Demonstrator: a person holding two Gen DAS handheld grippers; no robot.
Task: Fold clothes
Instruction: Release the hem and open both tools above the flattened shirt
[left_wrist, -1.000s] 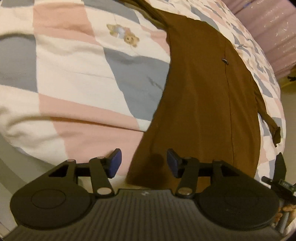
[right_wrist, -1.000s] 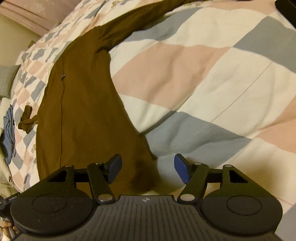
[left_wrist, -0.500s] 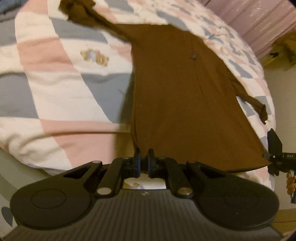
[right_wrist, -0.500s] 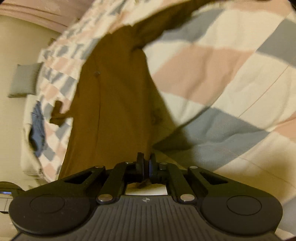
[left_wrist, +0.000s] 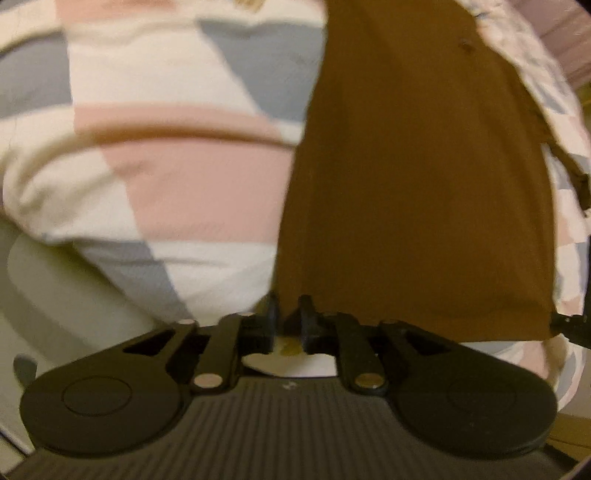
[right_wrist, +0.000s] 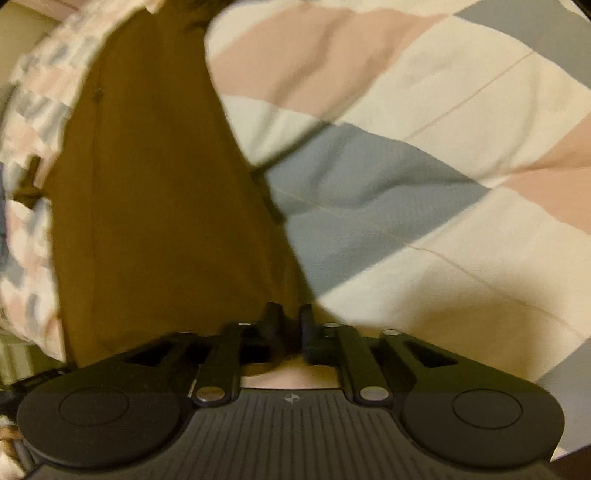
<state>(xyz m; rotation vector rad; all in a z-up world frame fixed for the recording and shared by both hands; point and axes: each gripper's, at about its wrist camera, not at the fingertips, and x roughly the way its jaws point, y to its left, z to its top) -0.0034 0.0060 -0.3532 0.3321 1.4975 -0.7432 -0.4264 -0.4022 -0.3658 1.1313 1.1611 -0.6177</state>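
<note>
At the near edge of the bed, my left gripper (left_wrist: 288, 314) pinches the lower left corner of the brown garment (left_wrist: 417, 177); its fingers are pressed nearly together with a thin fold of cloth between them. My right gripper (right_wrist: 289, 323) does the same at the opposite lower corner, fingers drawn close on the cloth edge. Both views are blurred, so fine detail at the fingertips is unclear.

The brown garment (right_wrist: 155, 192) lies lengthwise on the checked quilt (left_wrist: 166, 155), stretching away from both grippers toward the far side of the bed. In the left view its left side edge runs up as a straight line from the pinched corner, and its bottom hem runs rightward to the other corner, where a dark part of the other tool shows at the frame edge. A narrow strip of brown cloth (left_wrist: 576, 177) trails off the garment's right edge. A small dark mark (left_wrist: 462, 45) sits on the upper part of the cloth.

The checked quilt (right_wrist: 424, 166) shows wide bare areas beside the garment: to the left of the cloth in the left view, to the right of it in the right view. Below the quilt's rounded edge in the left view, a pale floor (left_wrist: 55, 295) is visible.
</note>
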